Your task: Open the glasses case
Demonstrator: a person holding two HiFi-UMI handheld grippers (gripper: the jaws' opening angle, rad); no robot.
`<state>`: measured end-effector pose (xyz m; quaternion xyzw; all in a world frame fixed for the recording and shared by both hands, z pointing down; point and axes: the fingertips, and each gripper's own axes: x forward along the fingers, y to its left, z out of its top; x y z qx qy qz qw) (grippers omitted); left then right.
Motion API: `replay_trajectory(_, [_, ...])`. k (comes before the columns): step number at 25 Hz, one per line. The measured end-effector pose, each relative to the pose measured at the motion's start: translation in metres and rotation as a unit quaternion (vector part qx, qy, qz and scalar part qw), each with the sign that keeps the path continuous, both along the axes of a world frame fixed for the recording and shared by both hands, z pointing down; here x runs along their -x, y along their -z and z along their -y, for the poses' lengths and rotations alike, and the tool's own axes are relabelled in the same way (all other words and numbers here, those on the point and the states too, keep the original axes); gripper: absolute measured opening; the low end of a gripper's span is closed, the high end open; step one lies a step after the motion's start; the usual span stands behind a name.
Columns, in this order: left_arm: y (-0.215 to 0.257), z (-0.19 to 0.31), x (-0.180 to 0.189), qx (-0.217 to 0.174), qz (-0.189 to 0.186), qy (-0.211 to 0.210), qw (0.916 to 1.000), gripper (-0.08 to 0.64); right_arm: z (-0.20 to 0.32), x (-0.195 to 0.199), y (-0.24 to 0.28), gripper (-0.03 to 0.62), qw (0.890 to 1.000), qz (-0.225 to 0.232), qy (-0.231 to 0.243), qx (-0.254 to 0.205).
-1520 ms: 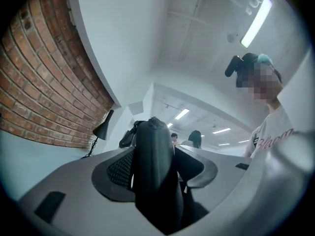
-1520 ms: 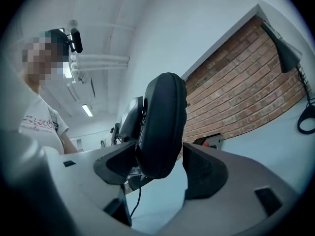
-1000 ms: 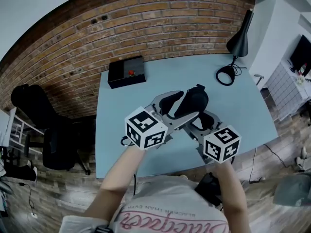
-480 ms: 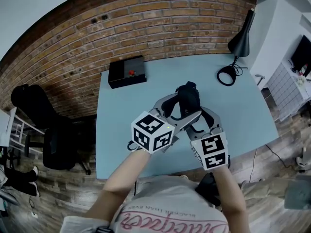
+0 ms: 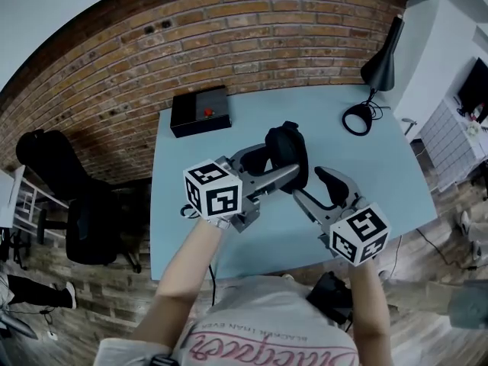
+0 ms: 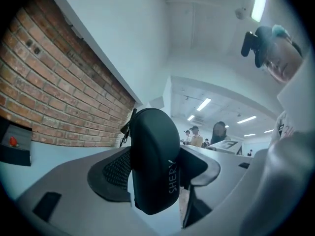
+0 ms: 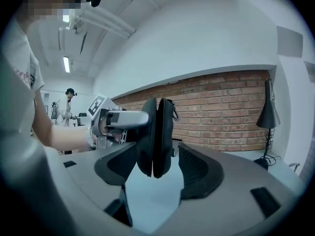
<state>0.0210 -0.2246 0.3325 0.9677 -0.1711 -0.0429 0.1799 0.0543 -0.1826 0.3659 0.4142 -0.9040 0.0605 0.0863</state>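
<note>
Where you look down in the head view, your left gripper [image 5: 268,166] holds the glasses case [image 5: 288,152] on edge above the table [image 5: 191,166]. In the left gripper view, jaws that have just been closing clamp it. In the right gripper view, your right gripper [image 7: 156,167] stands open, and the case shows ungripped between its pads.

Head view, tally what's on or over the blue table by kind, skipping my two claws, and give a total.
glasses case: 1
black box: 1
desk lamp: 1
Total: 3
</note>
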Motion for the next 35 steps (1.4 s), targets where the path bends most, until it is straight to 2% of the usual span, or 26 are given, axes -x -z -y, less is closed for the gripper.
replay_trajectory(3, [0.001,0.0,0.008,0.021,-0.026,-0.036,0.9988,0.311,0.002,-0.012,0.007,0.279,1.0,0.024,0.0,0.001])
replay_trajectory(5, [0.001,-0.002,0.011,0.023,-0.031,-0.054,0.9978,0.311,0.002,-0.012,0.011,0.279,1.0,0.03,0.006,0.0])
replay_trajectory(11, [0.003,-0.017,0.004,0.015,-0.027,-0.105,0.994,0.311,0.009,-0.009,0.01,0.279,1.0,-0.024,0.0,-0.014])
replay_trajectory(16, [0.004,-0.021,0.006,0.009,-0.024,-0.112,0.9934,0.311,0.01,-0.004,0.007,0.276,0.999,-0.029,0.006,-0.016])
replay_trajectory(18, [0.006,-0.026,0.006,0.006,-0.029,-0.127,0.9914,0.312,0.011,-0.002,0.005,0.271,0.999,-0.031,0.008,-0.019])
replay_trajectory(20, [0.009,-0.034,0.001,0.004,-0.038,-0.148,0.9882,0.313,0.01,0.005,0.005,0.229,0.999,-0.019,0.022,-0.016])
replay_trajectory(22, [0.011,-0.04,-0.006,0.001,-0.043,-0.16,0.9861,0.314,0.009,0.011,0.005,0.133,0.999,-0.013,0.03,-0.014])
replay_trajectory(24, [0.01,-0.042,-0.01,-0.006,-0.04,-0.163,0.9859,0.314,0.011,0.008,0.004,0.096,1.0,-0.009,0.017,-0.006])
replay_trajectory(26, [0.006,-0.043,-0.012,-0.019,-0.026,-0.152,0.9879,0.314,0.017,-0.003,0.004,0.059,1.0,-0.007,-0.019,0.003])
replay_trajectory(28, [0.003,-0.039,-0.012,-0.031,-0.015,-0.125,0.9916,0.314,0.023,-0.016,0.004,0.052,0.998,-0.012,-0.065,0.004])
replay_trajectory(32, [0.001,-0.025,-0.006,-0.032,-0.008,-0.049,0.9982,0.314,0.031,-0.043,0.003,0.052,0.99,-0.005,-0.139,0.01])
replay_trajectory(35, [0.001,-0.022,-0.007,-0.045,0.014,0.009,0.9988,0.314,0.034,-0.06,0.001,0.052,0.984,-0.003,-0.178,0.016])
